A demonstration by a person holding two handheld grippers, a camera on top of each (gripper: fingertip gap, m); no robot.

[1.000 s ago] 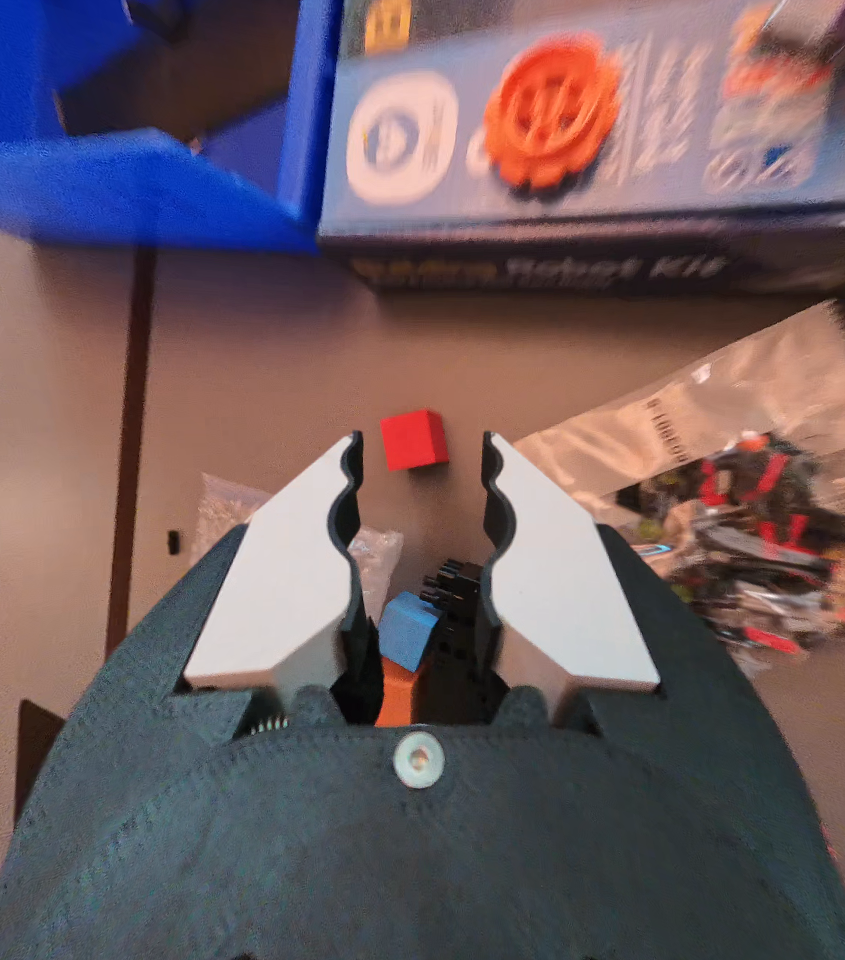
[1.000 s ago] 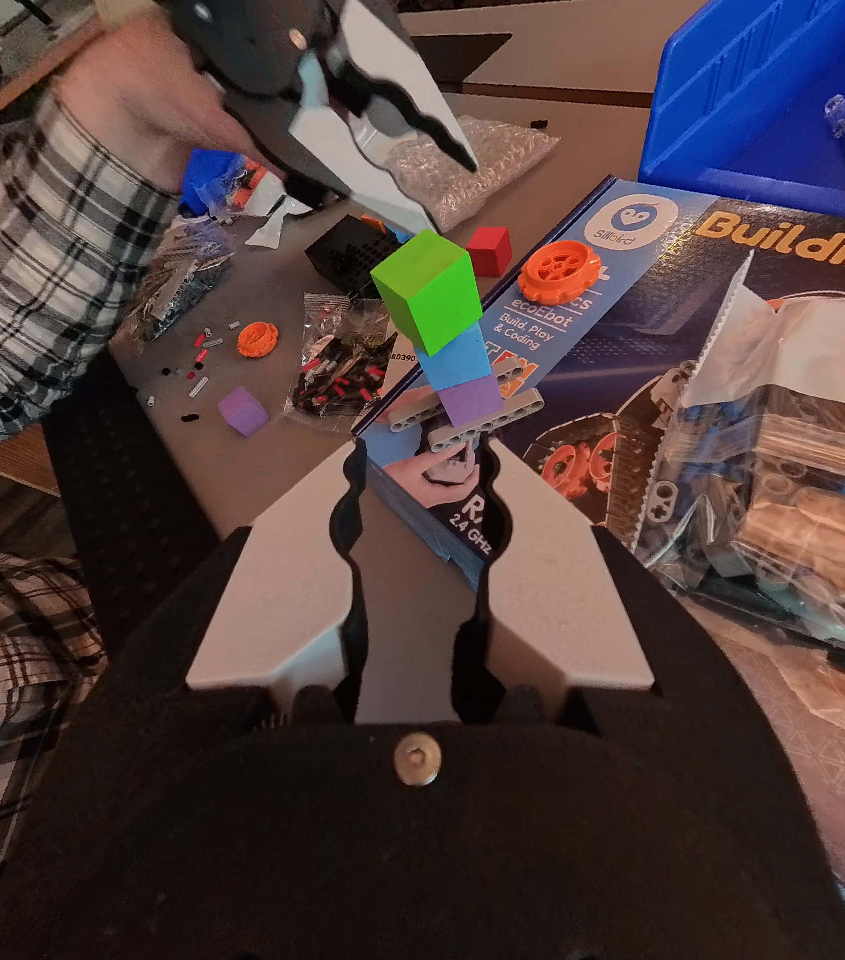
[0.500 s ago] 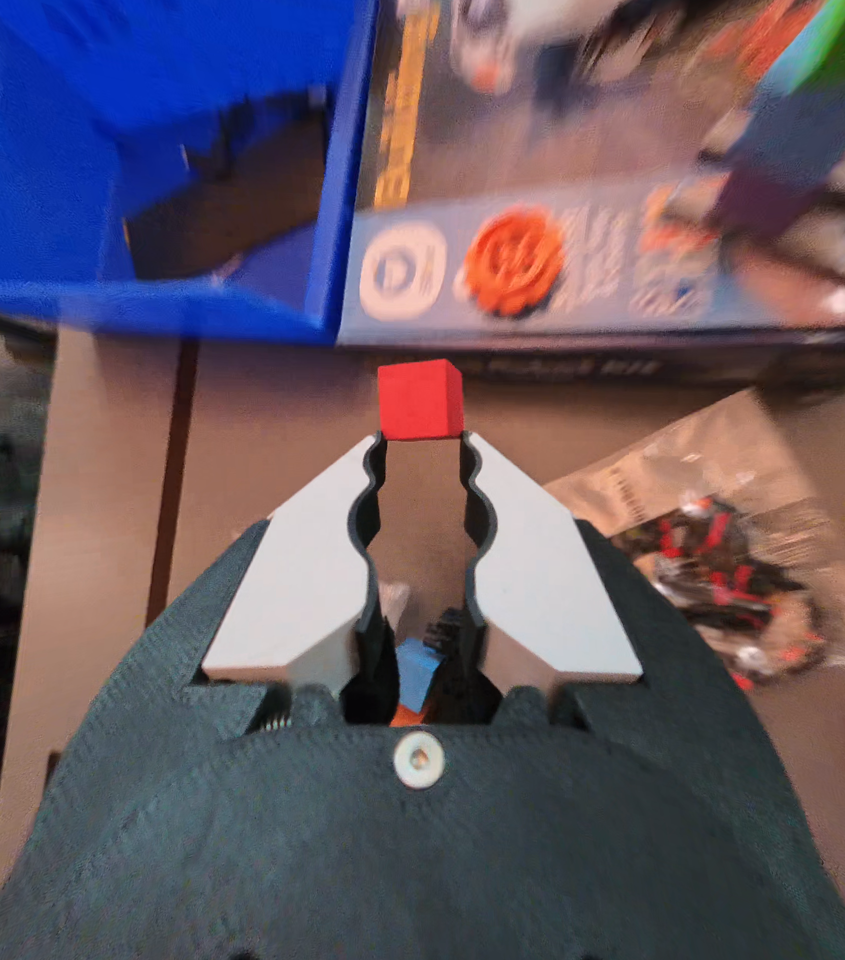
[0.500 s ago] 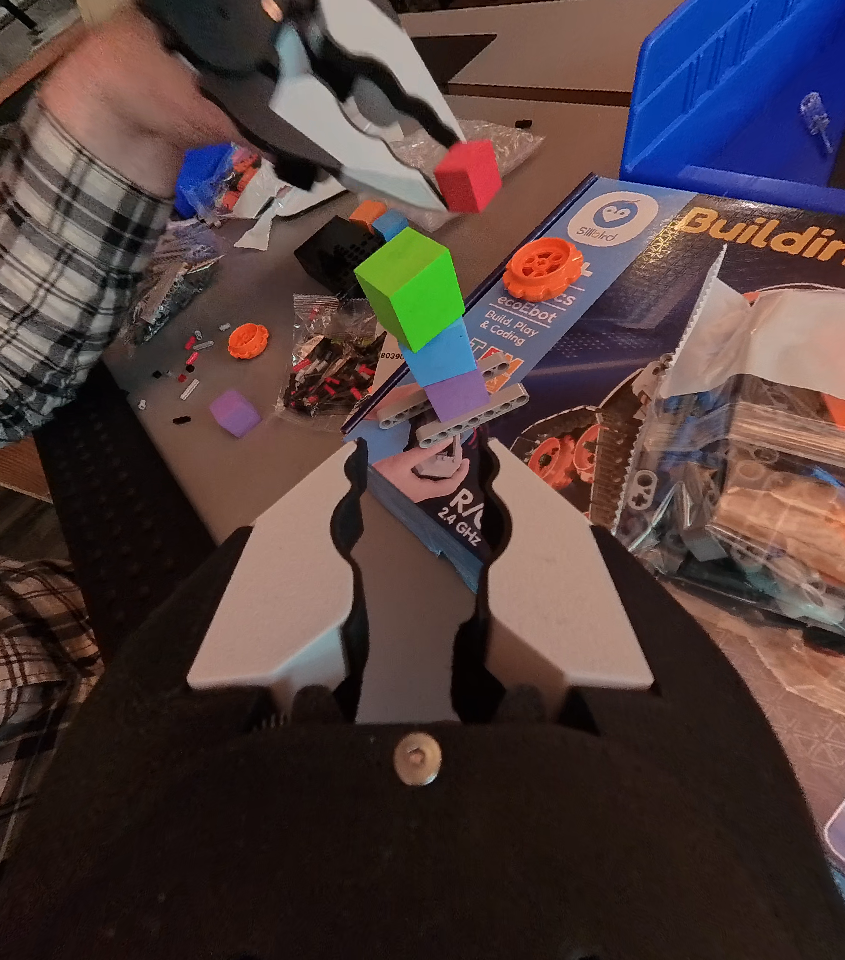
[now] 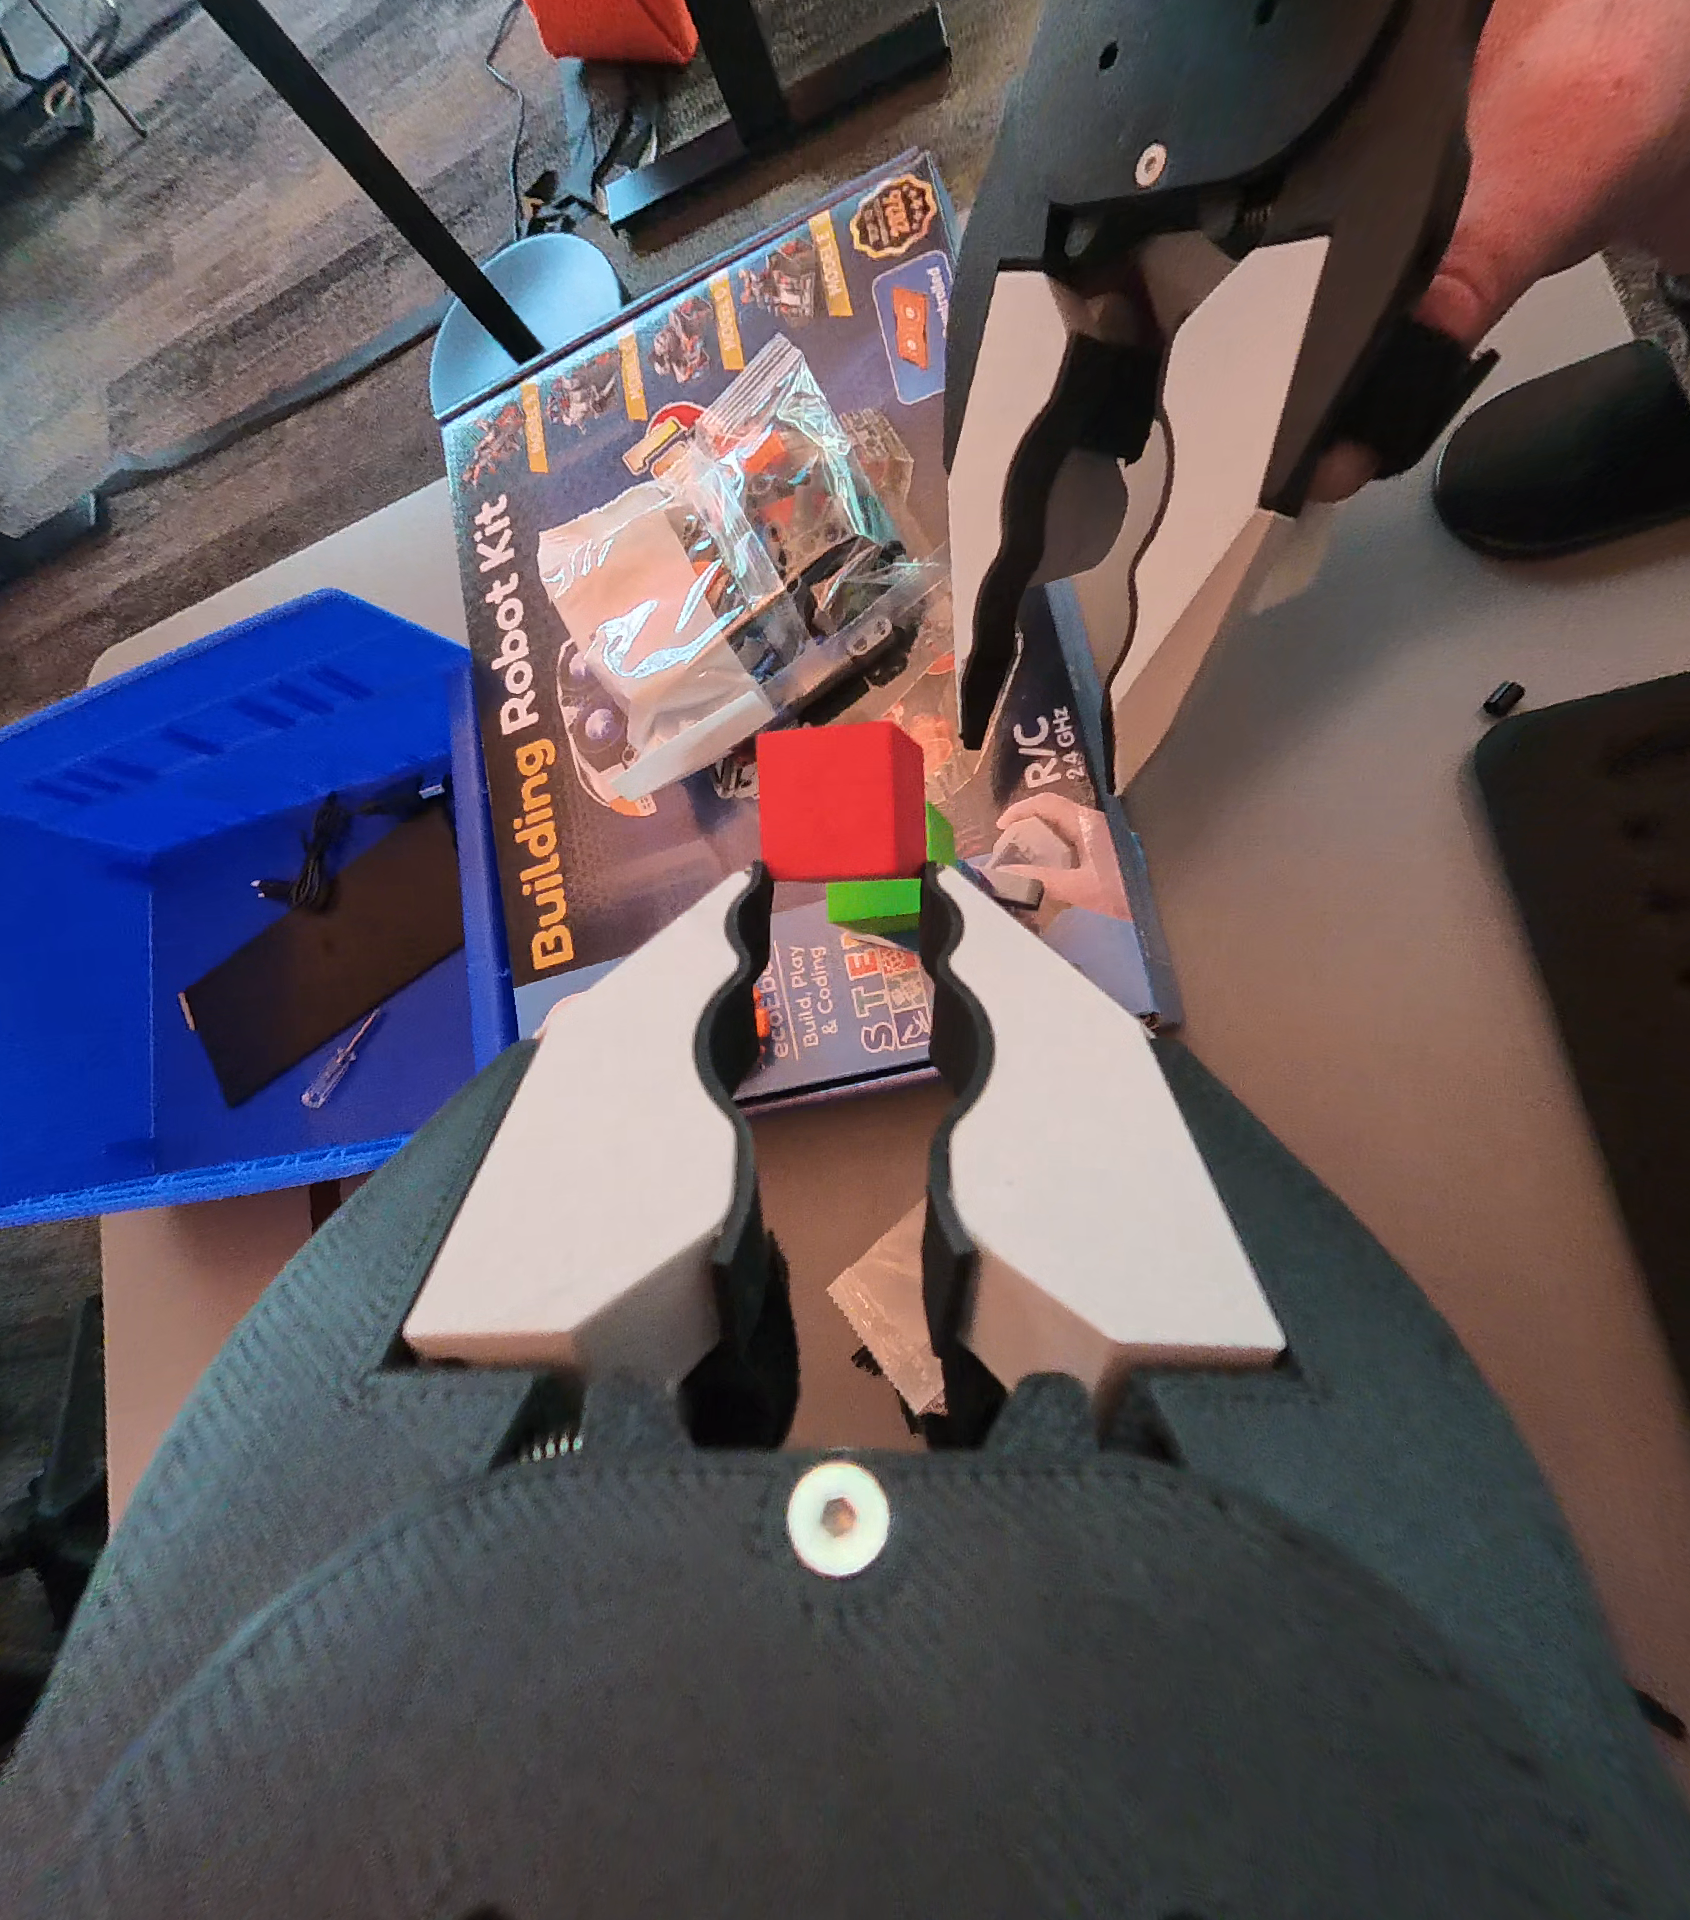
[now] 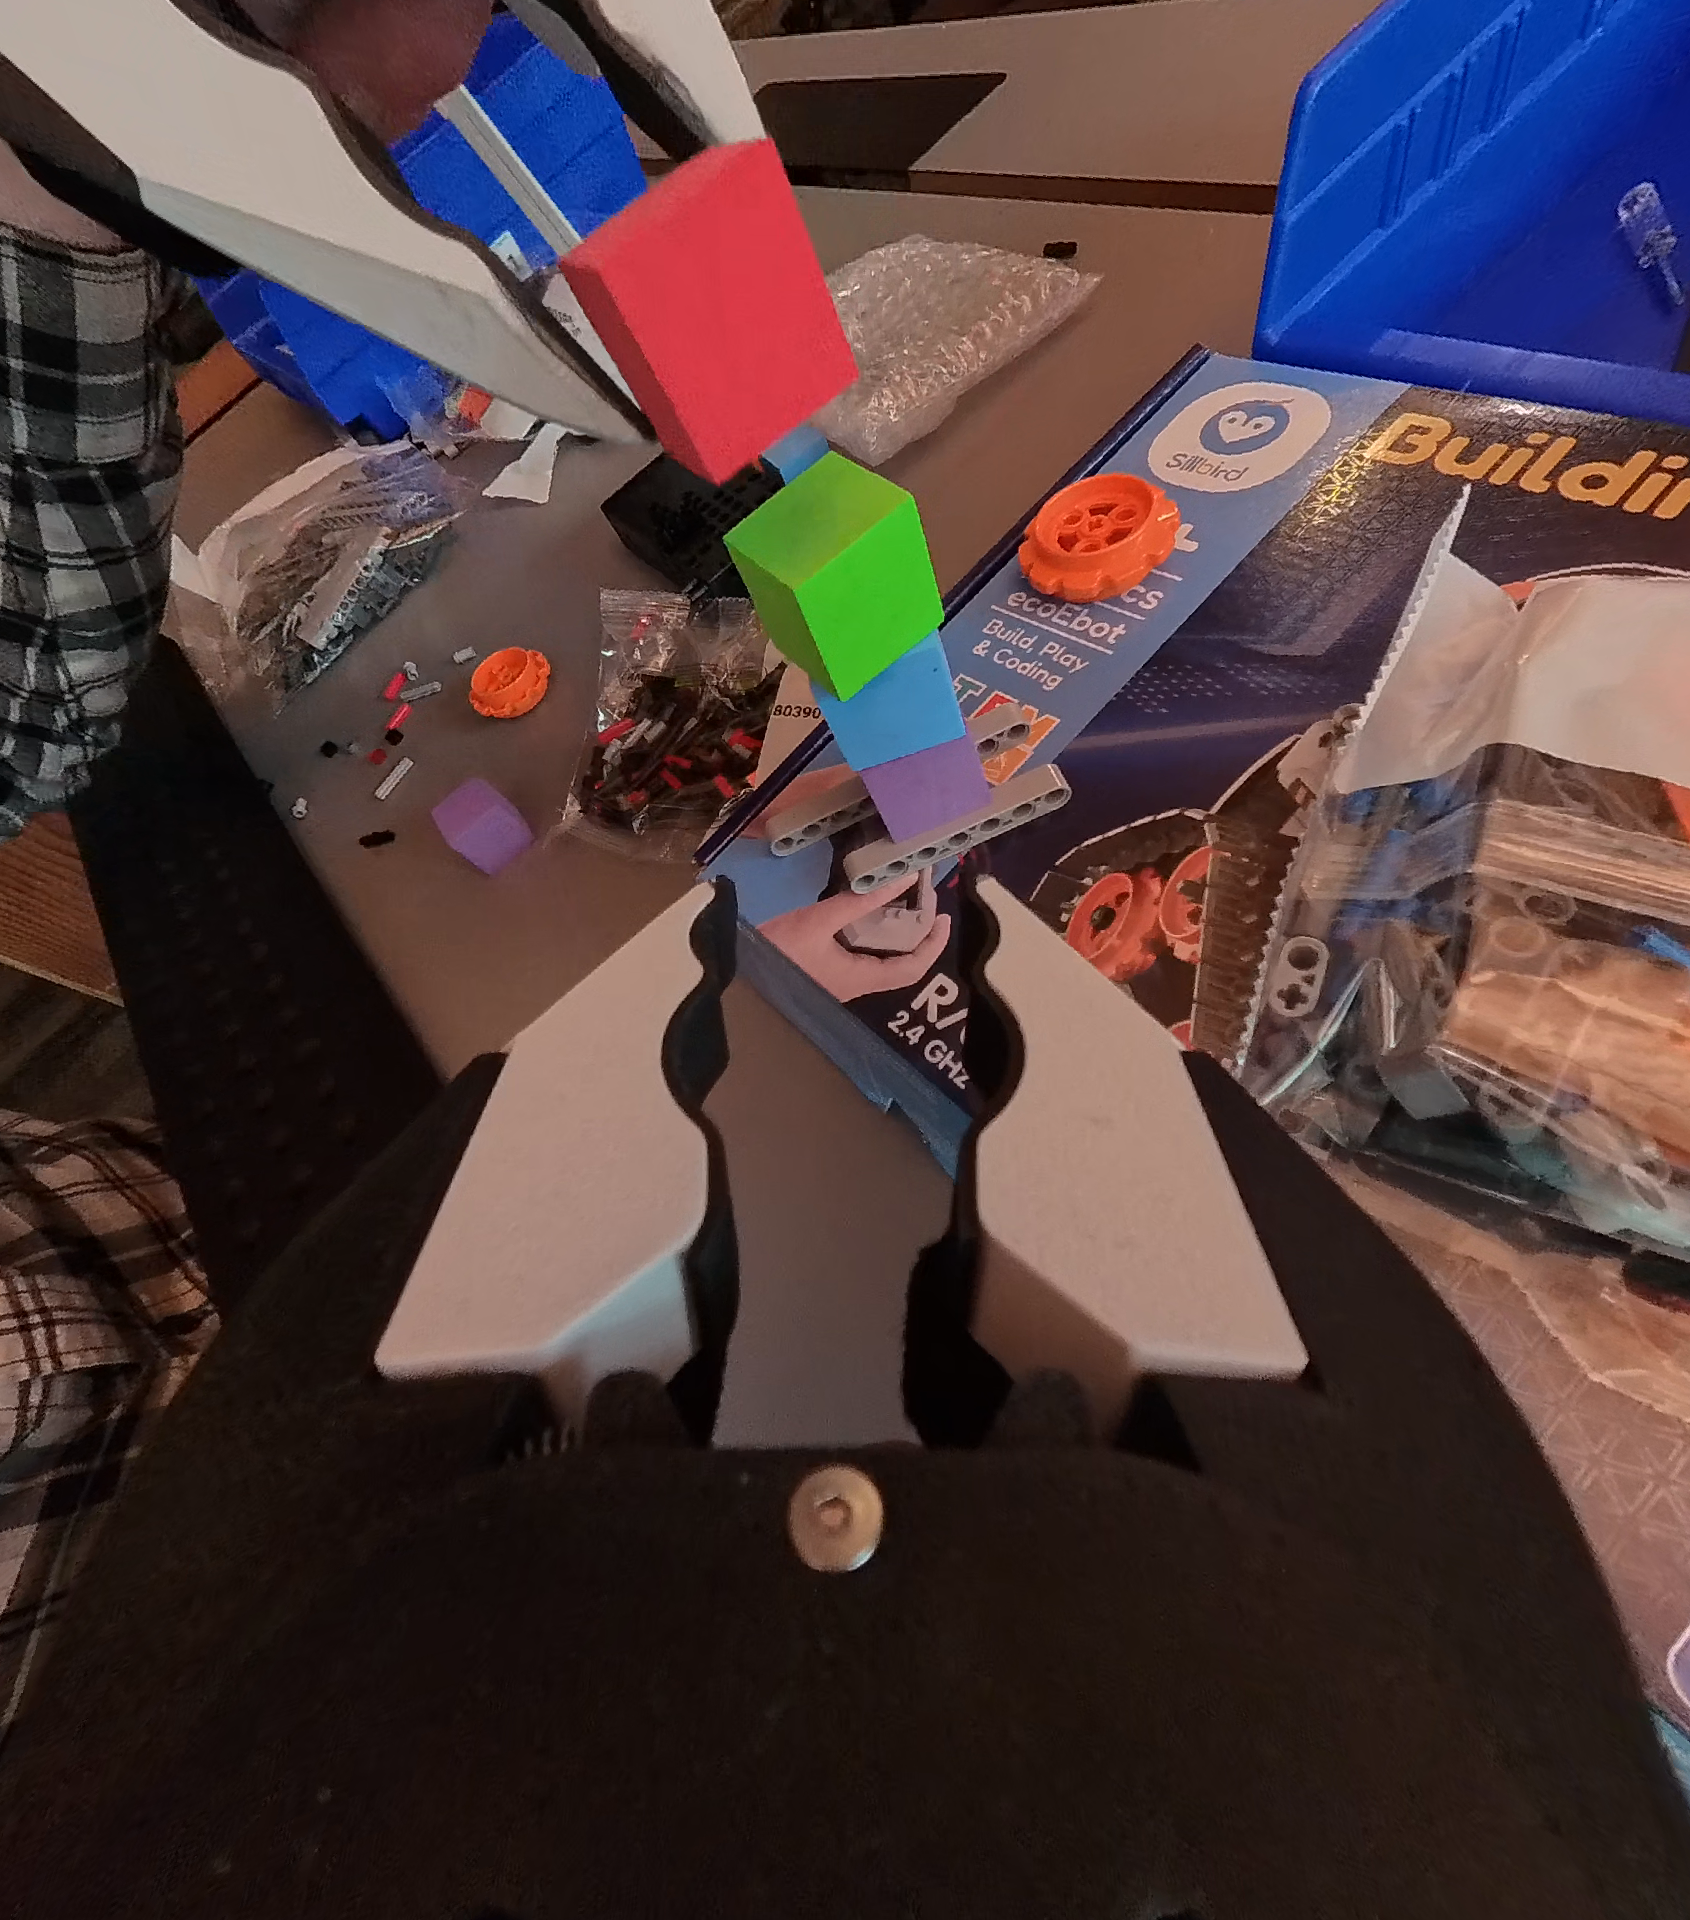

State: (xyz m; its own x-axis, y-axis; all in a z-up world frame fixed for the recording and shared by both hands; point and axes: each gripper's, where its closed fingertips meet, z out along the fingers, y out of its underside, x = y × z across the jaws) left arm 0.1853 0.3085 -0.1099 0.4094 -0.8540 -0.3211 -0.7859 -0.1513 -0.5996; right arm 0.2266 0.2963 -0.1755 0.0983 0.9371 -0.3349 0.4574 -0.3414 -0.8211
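My left gripper [image 5: 846,883] is shut on a red cube [image 5: 839,800], pinched at its fingertips. It holds the cube just above a leaning stack: a green cube [image 6: 836,571] on a blue cube [image 6: 898,707] on a purple cube [image 6: 924,790], resting on grey beams [image 6: 945,842] on a robot kit box [image 6: 1288,623]. In the right wrist view the red cube [image 6: 706,312] hangs a little above and left of the green cube, apart from it. My right gripper [image 6: 846,904] is open and empty, near the box's front corner, short of the stack. It also shows in the left wrist view [image 5: 1038,727].
A blue bin [image 5: 41,935] sits beside the box. A clear bag of parts [image 6: 1599,987] and an orange wheel [image 6: 1101,545] lie on the box. On the table are a loose purple cube [image 6: 482,826], another orange wheel [image 6: 508,681], bags of small parts [image 6: 675,727] and bubble wrap [image 6: 945,322]. Some 8 cm of space lies between my two pairs of fingers. About 11 cm separates my right fingertips from the orange wheel [image 6: 1101,545].
My left gripper closed on the red cube on the table, lifted it and carried it over the box to just above the stack. My right gripper has barely moved.
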